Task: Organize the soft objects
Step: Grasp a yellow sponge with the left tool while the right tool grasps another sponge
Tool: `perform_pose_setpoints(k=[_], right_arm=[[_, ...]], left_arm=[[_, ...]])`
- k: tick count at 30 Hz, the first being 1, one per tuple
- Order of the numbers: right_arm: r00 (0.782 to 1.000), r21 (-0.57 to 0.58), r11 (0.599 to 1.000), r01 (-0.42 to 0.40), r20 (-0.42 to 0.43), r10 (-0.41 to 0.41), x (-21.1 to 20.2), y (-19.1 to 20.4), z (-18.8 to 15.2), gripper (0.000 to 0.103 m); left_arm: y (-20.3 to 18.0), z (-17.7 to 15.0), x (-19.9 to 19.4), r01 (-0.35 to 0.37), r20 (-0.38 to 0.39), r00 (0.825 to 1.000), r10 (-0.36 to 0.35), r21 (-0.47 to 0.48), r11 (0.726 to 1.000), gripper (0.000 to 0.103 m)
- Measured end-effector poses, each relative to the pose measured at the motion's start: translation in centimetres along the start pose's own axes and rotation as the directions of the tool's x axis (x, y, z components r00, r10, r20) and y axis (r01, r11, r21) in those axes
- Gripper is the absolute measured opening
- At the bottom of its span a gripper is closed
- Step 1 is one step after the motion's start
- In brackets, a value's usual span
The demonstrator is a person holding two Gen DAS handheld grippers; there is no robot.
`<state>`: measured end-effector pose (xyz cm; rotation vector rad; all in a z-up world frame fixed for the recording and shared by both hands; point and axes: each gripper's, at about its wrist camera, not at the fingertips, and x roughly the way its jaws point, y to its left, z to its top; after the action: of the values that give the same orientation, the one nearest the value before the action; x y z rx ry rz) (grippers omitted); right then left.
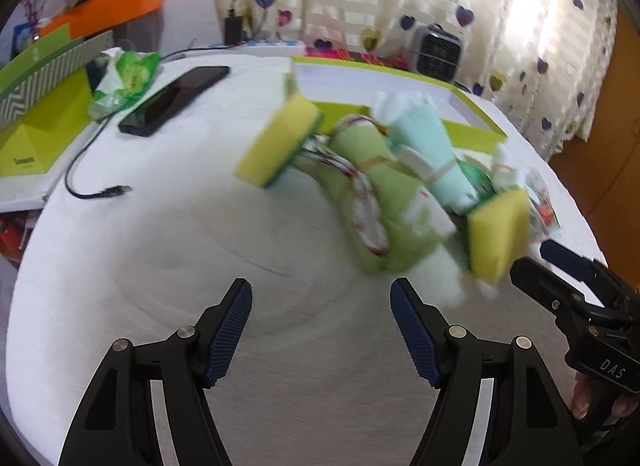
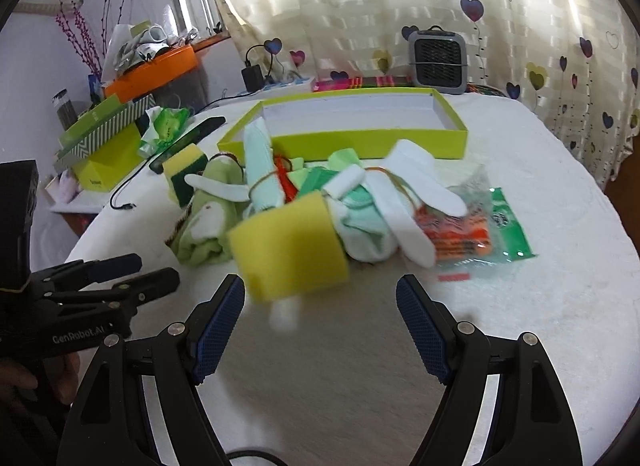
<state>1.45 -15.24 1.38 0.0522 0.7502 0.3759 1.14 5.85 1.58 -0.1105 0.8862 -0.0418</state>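
**Near sponge sits dead ahead of the right claw, a bit to its left**

Closest in, the right gripper (image 2: 320, 326) is spread wide and holding nothing, hovering over the white table cover (image 2: 540, 306). Just past its tips, nearer the left finger, lies the near yellow sponge (image 2: 290, 248), at the front edge of the pile. It's blurry, but its long side looks to run roughly across the claw's opening, tilted a little. The left gripper (image 1: 320, 330) is also spread and empty, and from its view that same sponge is off to the right, so I'd say the right one is nearer.

Behind the sponge is the heap of rolled cloths (image 2: 360, 205), green, mint and white, some banded with elastic. A second sponge (image 2: 184, 173) sits at the pile's far left. Beyond all that is the lime-green box (image 2: 360, 141), open and empty, presumably where the soft stuff goes.
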Motion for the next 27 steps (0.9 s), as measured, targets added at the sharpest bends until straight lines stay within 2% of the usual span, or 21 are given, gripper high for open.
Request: perform_pose_setpoints(k=[4, 9, 13, 23, 27], right_arm=[[1.000, 0.043, 0.999, -0.014, 0.005, 0.014, 0.5, 0.3, 0.5, 0.079], [0.999, 0.178, 0.983, -0.039, 0.002, 0.039, 0.8, -0.1, 0.8, 0.079], [1.000, 0.245, 0.969, -0.007, 0.019, 0.002, 0.6, -0.1, 1.0, 0.079], [0.999, 0.423, 0.905, -0.049, 0.013, 0.048, 2.1, -0.4, 1.3, 0.079], [0.998, 0.483, 0.874, -0.050, 0.000, 0.057, 2.9, -0.9, 1.4, 0.079]], left_arm=[[1.4, 0.8, 0.0, -0.002, 0.008, 1.000, 0.002, -0.016, 1.000, 0.072], [2.7, 2.0, -0.1, 0.023, 0.026, 0.999, -0.022, -0.025, 0.999, 0.072], [3.1, 3.3, 0.6, 0.033, 0.030, 0.999, -0.033, -0.006, 0.999, 0.072], [3.3, 5.9, 2.9, 0.028, 0.013, 0.999, -0.029, 0.071, 0.997, 0.072], [3.0, 6.8, 3.2, -0.002, 0.040, 0.999, -0.003, 0.118, 0.993, 0.072]])
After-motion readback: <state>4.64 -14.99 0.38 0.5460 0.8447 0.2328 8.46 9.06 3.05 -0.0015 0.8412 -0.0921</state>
